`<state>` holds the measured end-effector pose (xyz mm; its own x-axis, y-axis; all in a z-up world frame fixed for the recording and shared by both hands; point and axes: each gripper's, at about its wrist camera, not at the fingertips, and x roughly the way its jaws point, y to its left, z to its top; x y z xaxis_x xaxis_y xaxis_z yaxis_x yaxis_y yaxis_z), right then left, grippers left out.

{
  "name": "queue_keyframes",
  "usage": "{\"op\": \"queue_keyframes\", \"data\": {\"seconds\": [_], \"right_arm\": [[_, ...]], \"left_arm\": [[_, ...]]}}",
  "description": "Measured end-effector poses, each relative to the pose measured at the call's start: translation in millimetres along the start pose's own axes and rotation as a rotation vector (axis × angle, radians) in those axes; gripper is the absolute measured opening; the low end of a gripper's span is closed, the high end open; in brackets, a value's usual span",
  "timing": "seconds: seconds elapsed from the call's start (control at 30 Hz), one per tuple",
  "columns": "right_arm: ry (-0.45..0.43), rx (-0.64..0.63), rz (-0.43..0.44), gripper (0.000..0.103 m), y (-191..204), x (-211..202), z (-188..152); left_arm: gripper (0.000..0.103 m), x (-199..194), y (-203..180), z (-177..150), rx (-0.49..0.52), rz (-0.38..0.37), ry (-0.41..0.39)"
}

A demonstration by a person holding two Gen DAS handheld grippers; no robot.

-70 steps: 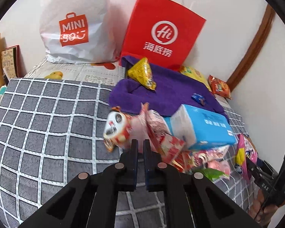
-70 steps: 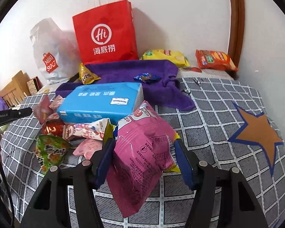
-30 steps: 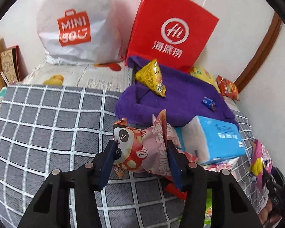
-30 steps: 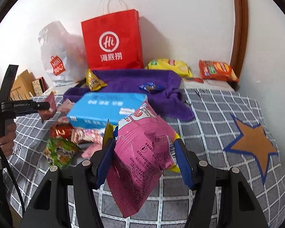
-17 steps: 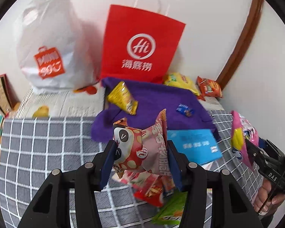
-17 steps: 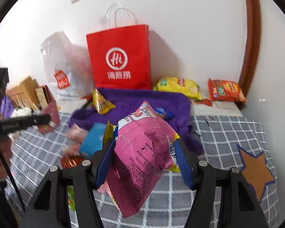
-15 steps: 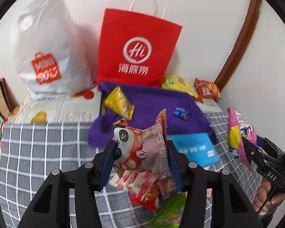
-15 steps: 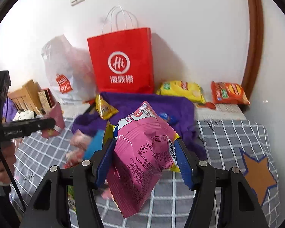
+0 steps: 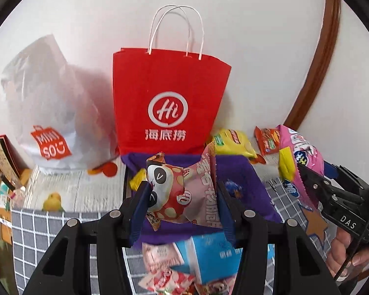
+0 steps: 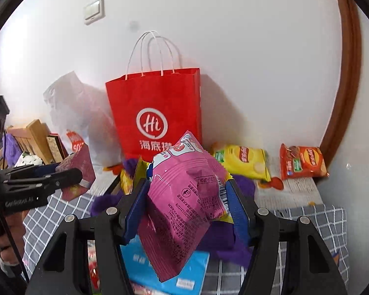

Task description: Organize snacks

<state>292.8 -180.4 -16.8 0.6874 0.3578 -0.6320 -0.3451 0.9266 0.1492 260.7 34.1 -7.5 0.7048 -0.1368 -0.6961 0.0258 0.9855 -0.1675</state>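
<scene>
Both packets have risen toward the red bag (image 9: 169,103): left gripper (image 9: 182,204) clamps the panda snack (image 9: 179,194), right gripper (image 10: 187,204) the pink packet (image 10: 184,196).

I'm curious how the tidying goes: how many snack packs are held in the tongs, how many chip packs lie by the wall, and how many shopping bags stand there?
Held packs: 2, panda pack, pink pack
Chip packs by wall: 2, yellow pack, orange pack
Shopping bags: 2, red bag, white bag
Total: 6
</scene>
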Motion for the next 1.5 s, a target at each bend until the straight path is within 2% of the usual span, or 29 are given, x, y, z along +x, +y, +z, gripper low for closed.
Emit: {"op": "queue_keyframes", "data": {"seconds": [0.13,0.27,0.33,0.6,0.67,1.03,1.5], "right_arm": [[0.039,0.064,0.078,0.063,-9.5,29.5,11.9],[0.071,0.050,0.061,0.063,-11.9,58.0,6.1],[0.121,0.042,0.055,0.062,-14.0,75.5,1.8],[0.207,0.003,0.021,0.062,-25.5,104.3,-12.7],[0.236,0.010,0.018,0.062,-30.3,111.9,-15.4],[0.324,-0.009,-0.011,0.062,-39.2,136.3,-25.6],[0.392,-0.063,-0.001,0.062,-26.5,147.0,-35.2]], "left_arm": [[0.050,20.2,1.7,10.5,-0.009,-0.009,0.016],[0.050,47.6,8.5,7.0,-0.017,-0.018,0.068],[0.050,64.9,13.8,2.8,-0.028,-0.013,0.106],[0.050,115.7,26.7,-13.0,-0.045,0.010,0.232],[0.050,124.7,29.8,-16.1,-0.061,-0.005,0.266],[0.050,136.4,28.5,-23.9,-0.064,-0.008,0.305],[0.050,155.7,20.9,-31.1,-0.059,-0.047,0.362]]}}
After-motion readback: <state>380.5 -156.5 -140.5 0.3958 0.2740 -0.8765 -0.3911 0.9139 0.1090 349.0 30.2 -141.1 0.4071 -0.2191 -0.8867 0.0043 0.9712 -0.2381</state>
